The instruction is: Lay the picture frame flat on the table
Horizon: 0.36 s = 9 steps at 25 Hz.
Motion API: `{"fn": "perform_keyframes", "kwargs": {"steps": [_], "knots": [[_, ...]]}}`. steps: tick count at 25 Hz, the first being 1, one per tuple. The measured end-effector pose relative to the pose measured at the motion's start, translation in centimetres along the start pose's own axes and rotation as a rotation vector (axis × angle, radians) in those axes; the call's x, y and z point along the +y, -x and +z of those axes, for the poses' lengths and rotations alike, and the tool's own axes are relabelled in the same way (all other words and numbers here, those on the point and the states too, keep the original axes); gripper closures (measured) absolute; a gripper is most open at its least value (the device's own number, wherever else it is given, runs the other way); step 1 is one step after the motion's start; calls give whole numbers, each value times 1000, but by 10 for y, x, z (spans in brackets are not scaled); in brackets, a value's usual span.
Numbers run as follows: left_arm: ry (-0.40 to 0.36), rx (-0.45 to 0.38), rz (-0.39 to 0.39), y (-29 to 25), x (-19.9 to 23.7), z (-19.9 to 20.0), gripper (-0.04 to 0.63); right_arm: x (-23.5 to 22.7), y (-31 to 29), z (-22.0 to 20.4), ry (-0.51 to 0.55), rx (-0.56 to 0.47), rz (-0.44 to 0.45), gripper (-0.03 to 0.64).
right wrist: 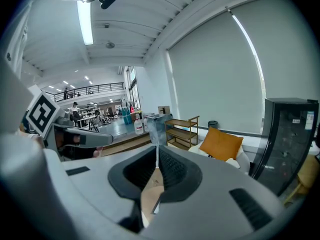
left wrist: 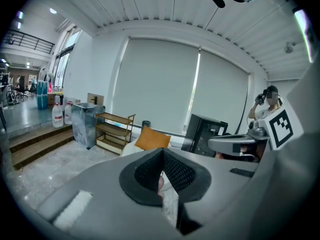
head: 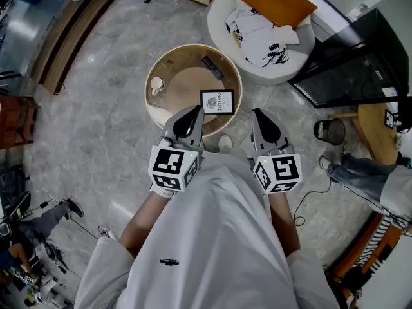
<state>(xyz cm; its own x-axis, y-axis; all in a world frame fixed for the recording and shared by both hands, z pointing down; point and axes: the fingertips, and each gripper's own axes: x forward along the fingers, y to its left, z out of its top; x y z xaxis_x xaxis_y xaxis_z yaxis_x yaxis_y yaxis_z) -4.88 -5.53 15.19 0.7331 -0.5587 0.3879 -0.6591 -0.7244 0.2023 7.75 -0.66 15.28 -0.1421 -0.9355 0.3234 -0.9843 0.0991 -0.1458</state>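
The picture frame (head: 217, 102) stands upright, white with a leaf print, on the near right part of the round wooden table (head: 168, 61). My left gripper (head: 192, 113) is held just in front of the frame, its jaws shut with nothing between them. My right gripper (head: 259, 114) hovers to the right, off the table's edge, and is also shut and empty. Both gripper views point level across the room and do not show the frame; the left gripper (left wrist: 161, 152) and right gripper (right wrist: 156, 152) show pads pressed together.
On the table are a small cup (head: 156, 84) and a dark flat object (head: 212, 67). Behind it stands a white round seat (head: 222, 15) with an orange cushion (head: 273, 2) and clothes. A black cabinet (head: 351, 63), a bin (head: 329, 131) and a seated person (head: 376, 176) are at the right.
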Motion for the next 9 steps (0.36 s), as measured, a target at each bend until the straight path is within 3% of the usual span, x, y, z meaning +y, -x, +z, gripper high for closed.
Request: {"fn": "perform_keyframes", "kwargs": {"steps": [9], "knots": [[-2,-15,-8,5,3,4,603,6,1,7,14,-14,-2,611]]}}
